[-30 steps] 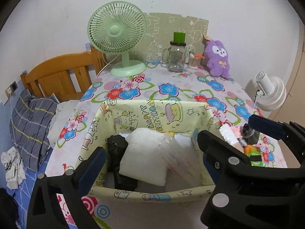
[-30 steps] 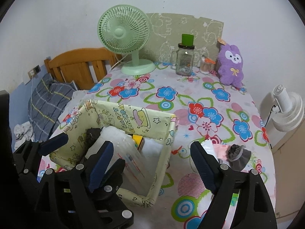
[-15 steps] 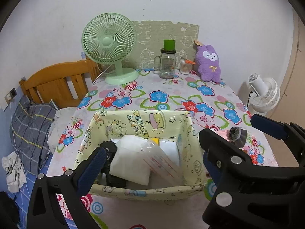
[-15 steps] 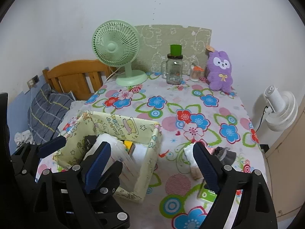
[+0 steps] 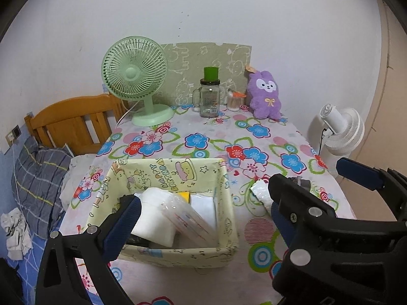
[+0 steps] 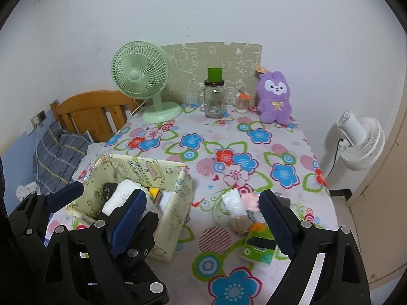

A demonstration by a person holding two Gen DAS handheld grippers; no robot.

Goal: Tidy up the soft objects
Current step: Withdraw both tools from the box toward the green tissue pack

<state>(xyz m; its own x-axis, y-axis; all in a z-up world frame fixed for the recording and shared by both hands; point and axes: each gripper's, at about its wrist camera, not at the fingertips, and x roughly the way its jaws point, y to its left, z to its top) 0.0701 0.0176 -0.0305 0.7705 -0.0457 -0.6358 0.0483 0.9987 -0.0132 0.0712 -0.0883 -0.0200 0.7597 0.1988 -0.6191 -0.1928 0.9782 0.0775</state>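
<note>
While both grippers hang empty above the table point(image 5: 211, 132), the step in hand looks like a pause between drops: some soft items are in the box, more wait outside.

Left wrist view: left gripper point(image 5: 201, 213) has its fingers wide apart, nothing between them. Box point(image 5: 162, 175) sits right below and between the fingers, holding a white pad point(image 5: 155, 216), a clear plastic pack point(image 5: 188, 218), something yellow and a dark item at the left wall, mostly hidden. Right gripper's body blocks the lower right; a white packet point(image 5: 259, 193) peeks out beside it, outside the box.

Right wrist view: right gripper point(image 6: 203, 218) also spread wide, empty. Loose pile lies between its fingers, nearer the right one: white packet point(image 6: 235, 203), pink bit point(image 6: 250, 199), dark cloth point(image 6: 283, 200) partly hidden by the finger, green tissue pack point(image 6: 259, 247). Box point(image 6: 178, 203) is left of the pile, apart from it, with the left gripper over it.

Next move, judged: right gripper lowers onto the white packet, closes gently, and carries it left over the box wall. Plush point(image 6: 274, 99) at the far edge is well away.
</note>
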